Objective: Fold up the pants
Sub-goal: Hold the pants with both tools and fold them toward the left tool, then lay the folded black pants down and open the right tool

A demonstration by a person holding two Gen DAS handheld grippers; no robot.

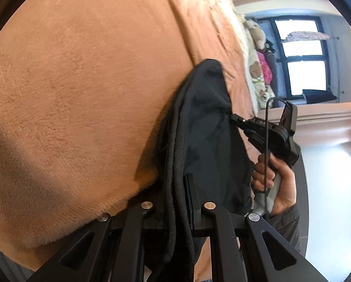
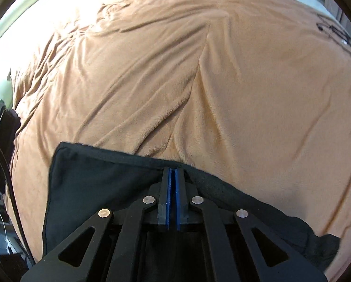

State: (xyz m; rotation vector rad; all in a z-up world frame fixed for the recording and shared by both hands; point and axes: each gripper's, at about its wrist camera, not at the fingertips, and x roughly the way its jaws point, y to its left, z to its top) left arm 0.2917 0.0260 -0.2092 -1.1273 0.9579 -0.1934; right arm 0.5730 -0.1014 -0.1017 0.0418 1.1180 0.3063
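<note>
The black pants hang bunched in the air over an orange blanket. My left gripper is shut on their ribbed waistband edge, which runs between the jaws. My right gripper shows in the left wrist view, pinching the far side of the fabric, held by a hand. In the right wrist view, my right gripper is shut on the top edge of the pants, blue pads pressed together. The cloth spreads below and to both sides over the blanket.
The blanket covers a large bed and is wrinkled toward the far side. Pillows and a stuffed toy lie at the head of the bed. A window is beyond. A black cable hangs at the left.
</note>
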